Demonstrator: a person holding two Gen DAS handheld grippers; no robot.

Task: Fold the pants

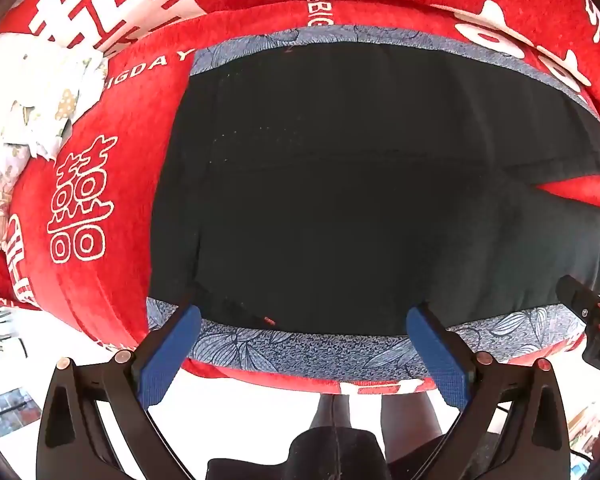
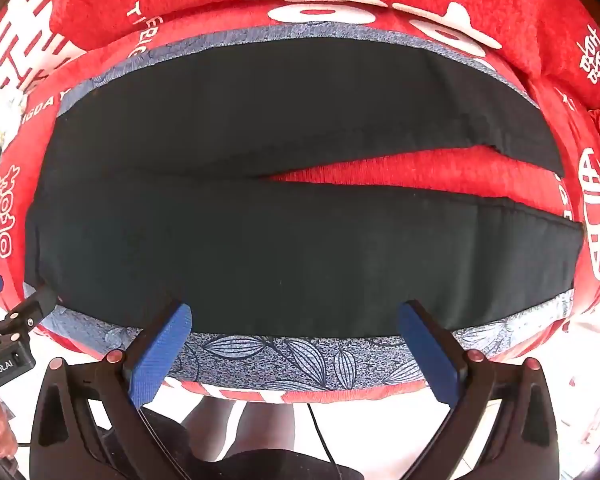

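Observation:
Black pants (image 1: 340, 200) lie spread flat on a blue leaf-print cloth (image 1: 300, 350), waist at the left and two legs running right. In the right wrist view the pants (image 2: 300, 240) show both legs parted by a red wedge. My left gripper (image 1: 306, 320) is open and empty, fingers over the near edge by the waist end. My right gripper (image 2: 296, 320) is open and empty over the near leg's edge. The right gripper also shows in the left wrist view (image 1: 588, 312), and the left gripper shows in the right wrist view (image 2: 16, 312).
The cloth (image 2: 280, 356) rests on a red blanket (image 1: 100, 280) with white characters, also in the right wrist view (image 2: 420, 172). A crumpled pale floral fabric (image 1: 32, 100) lies at the far left. The person's legs (image 1: 404, 412) stand at the near edge.

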